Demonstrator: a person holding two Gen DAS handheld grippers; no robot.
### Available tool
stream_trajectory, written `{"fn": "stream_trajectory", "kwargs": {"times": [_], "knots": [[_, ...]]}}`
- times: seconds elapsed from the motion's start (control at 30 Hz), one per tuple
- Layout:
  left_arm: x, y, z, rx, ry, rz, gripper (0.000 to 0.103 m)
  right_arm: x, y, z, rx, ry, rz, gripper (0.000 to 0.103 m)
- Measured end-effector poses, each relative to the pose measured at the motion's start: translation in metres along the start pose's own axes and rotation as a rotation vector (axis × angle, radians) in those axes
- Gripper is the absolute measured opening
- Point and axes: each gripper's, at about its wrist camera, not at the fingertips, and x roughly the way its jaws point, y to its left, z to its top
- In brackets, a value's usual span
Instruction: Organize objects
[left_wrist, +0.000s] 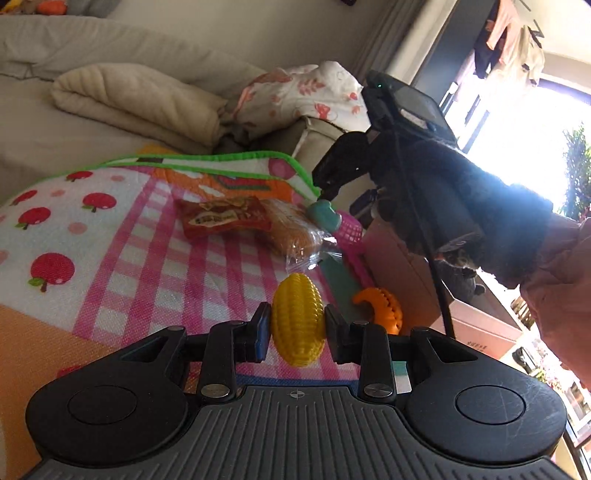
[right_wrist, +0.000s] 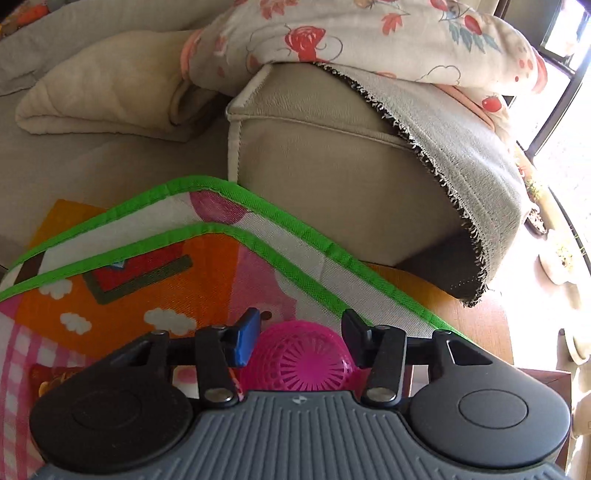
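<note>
The toy corn (left_wrist: 298, 320) sits between the jaws of the left gripper (left_wrist: 297, 326), above the play mat (left_wrist: 122, 236). Beyond it on the mat lie a snack packet (left_wrist: 225, 218) and, touching its right side, a wrapped bun (left_wrist: 293, 230). Right of the bun is the basket (left_wrist: 349, 225), with the right gripper (left_wrist: 325, 192) over it. A toy pumpkin (left_wrist: 380, 306) lies right of the corn. Behind the mat stands the sofa (right_wrist: 314, 147), a folded blanket (right_wrist: 103, 96) on its seat and a quilt (right_wrist: 369, 37) over its arm.
</note>
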Motion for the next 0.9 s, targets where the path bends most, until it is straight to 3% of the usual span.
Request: {"fn": "stream_trajectory", "kwargs": {"times": [0.1,0.27,0.63,0.8,0.9], "knots": [[-0.002,0.003,0.000,-0.016,-0.007,0.000,0.034,0.006,-0.001,-0.006,0.000,0.032,0.000,0.042],[-0.004,0.009,0.002,-0.053,-0.024,0.020,0.034,-0.022,-0.010,-0.037,-0.015,0.090,0.119,0.040],[-0.005,0.017,0.004,-0.105,-0.041,0.040,0.034,-0.110,-0.007,-0.146,-0.174,0.045,0.362,0.038],[-0.004,0.011,0.003,-0.071,-0.031,0.032,0.035,-0.145,-0.007,-0.203,-0.296,0.006,0.387,0.039],[-0.006,0.009,0.002,-0.064,-0.039,0.041,0.035,-0.153,-0.015,-0.219,-0.320,-0.020,0.353,0.042]]}}
